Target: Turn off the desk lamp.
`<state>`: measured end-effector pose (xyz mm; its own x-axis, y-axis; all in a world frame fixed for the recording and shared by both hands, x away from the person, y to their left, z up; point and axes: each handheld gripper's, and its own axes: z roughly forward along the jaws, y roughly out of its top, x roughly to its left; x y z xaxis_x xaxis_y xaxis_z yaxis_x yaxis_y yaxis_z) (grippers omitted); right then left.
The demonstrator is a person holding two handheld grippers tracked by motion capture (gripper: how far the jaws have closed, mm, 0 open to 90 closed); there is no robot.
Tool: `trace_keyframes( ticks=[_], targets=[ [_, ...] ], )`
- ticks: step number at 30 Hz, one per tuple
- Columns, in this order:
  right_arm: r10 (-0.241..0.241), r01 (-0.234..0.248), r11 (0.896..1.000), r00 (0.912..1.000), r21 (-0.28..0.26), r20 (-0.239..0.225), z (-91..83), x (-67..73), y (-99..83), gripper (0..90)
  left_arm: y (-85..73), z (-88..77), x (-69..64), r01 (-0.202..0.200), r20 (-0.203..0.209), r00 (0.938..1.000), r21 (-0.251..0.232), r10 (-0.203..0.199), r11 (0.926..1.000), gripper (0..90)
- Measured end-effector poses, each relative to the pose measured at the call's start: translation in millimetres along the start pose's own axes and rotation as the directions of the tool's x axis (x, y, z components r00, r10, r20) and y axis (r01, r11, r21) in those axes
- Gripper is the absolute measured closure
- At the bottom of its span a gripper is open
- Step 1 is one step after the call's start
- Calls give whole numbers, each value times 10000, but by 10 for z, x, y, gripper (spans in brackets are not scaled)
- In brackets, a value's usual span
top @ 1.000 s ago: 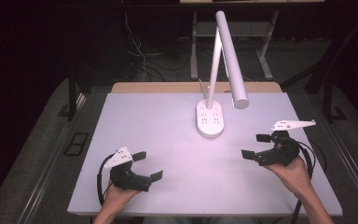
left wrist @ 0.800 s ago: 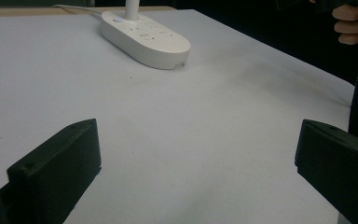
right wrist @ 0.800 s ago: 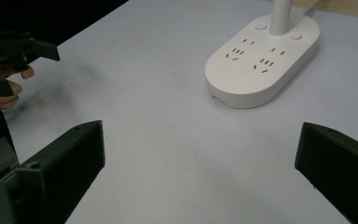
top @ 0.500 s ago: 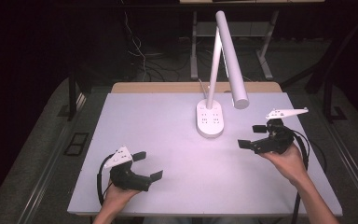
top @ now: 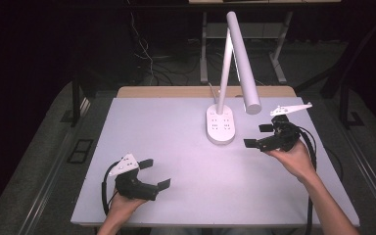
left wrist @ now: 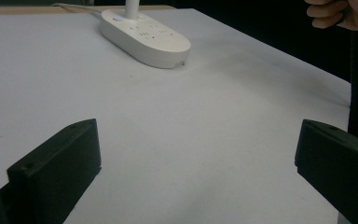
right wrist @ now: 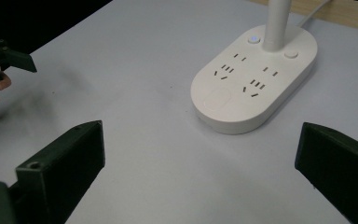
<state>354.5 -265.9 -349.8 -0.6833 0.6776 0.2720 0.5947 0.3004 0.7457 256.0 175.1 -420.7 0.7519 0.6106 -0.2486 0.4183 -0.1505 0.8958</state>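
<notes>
Moved closer to the lamp base (top: 220,126), right gripper (top: 260,135) apparently hovers; both grippers' jaws spread, empty.

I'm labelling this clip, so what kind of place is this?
Probably a lab or recording workspace: a bare white table in a dark room, a desk lamp with sockets in its base, and loose cables on the floor behind.

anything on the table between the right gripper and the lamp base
Nothing: in the right gripper view only bare white table lies between the open right gripper and the lamp base.
</notes>
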Motion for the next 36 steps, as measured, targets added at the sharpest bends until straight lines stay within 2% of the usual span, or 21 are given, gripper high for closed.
trace_keyframes(
  ticks=[7,22,36],
  targets=[
    [98,-99,9999,9999,133,109,88,-68,111,14,-3,15,-9,-38,34,10000,47,38,10000,0],
    [-55,47,9996,9996,291,261,295,-168,375,14,-6,20,-15,-69,99,9999,98,68,9999,0],
    [195,-205,9996,9988,216,444,452,-341,572,14,-5,9,-12,-46,97,9999,23,46,10000,0]
  ],
)
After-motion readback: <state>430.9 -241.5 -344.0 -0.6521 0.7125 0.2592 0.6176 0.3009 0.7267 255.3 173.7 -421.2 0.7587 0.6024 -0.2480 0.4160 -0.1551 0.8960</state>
